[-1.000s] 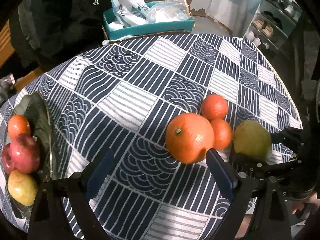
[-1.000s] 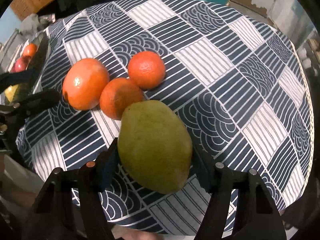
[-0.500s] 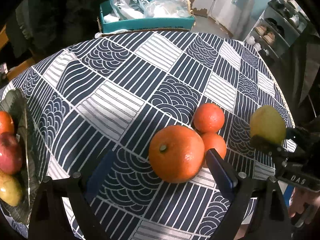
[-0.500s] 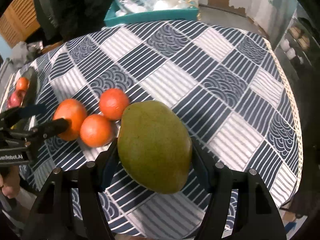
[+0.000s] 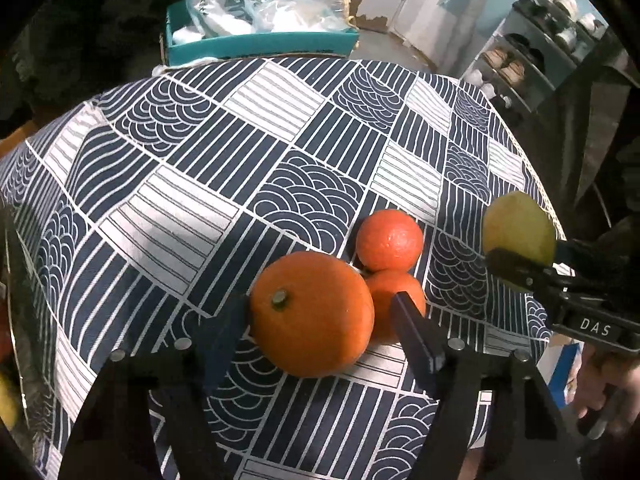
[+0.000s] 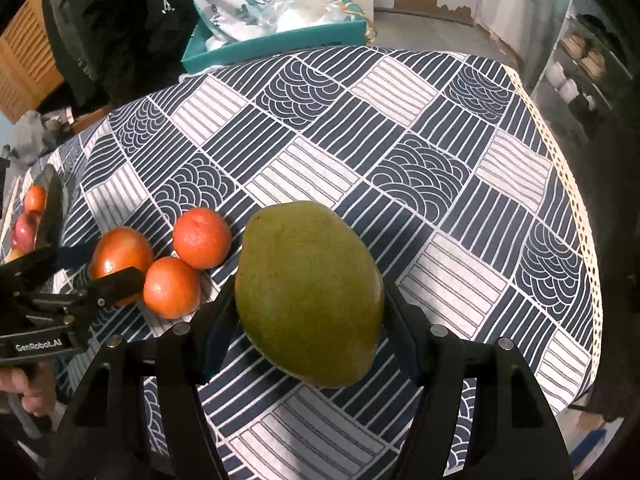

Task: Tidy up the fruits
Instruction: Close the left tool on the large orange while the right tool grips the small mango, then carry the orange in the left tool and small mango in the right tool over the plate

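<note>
My right gripper (image 6: 308,320) is shut on a green mango (image 6: 308,292) and holds it above the patterned tablecloth; it also shows in the left wrist view (image 5: 518,236). My left gripper (image 5: 320,316) is open around a large orange (image 5: 312,314), one finger on each side. Two smaller oranges (image 5: 389,240) (image 5: 404,292) lie just behind it. In the right wrist view the large orange (image 6: 120,256) sits between the left gripper's fingers (image 6: 120,280). A dark plate (image 6: 54,208) with an orange (image 6: 34,198) and a red apple (image 6: 24,232) is at the far left.
A teal box (image 5: 260,40) with plastic bags stands beyond the table's far edge. A shoe rack (image 5: 532,56) is at the back right. The table edge (image 6: 576,208) with lace trim curves on the right.
The right gripper has lifted the mango off the table and raised it. The left gripper has moved right and closer, its fingers now on both sides of the large orange.
</note>
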{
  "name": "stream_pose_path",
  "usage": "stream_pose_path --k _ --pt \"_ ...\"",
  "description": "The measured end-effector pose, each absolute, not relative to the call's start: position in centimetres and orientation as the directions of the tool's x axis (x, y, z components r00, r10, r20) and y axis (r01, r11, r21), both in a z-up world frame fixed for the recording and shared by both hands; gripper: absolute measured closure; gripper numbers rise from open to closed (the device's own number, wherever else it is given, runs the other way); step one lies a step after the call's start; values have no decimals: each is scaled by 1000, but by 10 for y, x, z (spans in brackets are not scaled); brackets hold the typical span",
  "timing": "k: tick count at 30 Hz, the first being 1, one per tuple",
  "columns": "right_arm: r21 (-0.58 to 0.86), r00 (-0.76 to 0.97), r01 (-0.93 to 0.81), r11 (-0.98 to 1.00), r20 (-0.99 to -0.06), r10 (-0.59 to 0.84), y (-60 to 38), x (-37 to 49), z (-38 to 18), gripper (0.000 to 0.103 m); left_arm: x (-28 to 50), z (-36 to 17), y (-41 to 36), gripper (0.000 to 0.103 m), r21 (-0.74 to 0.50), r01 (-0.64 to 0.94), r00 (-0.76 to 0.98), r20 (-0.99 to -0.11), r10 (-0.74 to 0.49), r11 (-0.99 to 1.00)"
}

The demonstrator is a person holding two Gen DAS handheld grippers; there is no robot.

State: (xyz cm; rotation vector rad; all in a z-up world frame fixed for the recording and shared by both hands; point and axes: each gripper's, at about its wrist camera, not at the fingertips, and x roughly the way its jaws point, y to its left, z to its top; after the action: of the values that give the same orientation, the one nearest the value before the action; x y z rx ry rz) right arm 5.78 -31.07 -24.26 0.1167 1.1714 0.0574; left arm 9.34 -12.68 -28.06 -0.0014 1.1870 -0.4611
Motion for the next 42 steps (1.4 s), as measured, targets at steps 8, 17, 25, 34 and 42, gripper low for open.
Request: stream_pose_path --k 8,17,25,34,42 --pt "97 411 4 995 -908 87 -308 56 -235 35 89 -276 -123 40 -161 327 329 -904 -272 931" --pt "63 455 -9 998 -888 60 -301 52 -217 35 81 -262 -116 41 -55 316 398 -898 -186 947" --pt "27 497 -34 999 -867 41 -290 47 -198 35 74 -237 -108 41 6 294 469 -872 -139 956" --pt "18 558 -62 998 -828 50 -280 41 -169 35 66 -208 -101 41 14 285 512 -847 -140 958" --pt "34 604 -78 996 -793 74 -275 35 -146 35 55 -182 -94 41 23 280 560 -816 -144 960"
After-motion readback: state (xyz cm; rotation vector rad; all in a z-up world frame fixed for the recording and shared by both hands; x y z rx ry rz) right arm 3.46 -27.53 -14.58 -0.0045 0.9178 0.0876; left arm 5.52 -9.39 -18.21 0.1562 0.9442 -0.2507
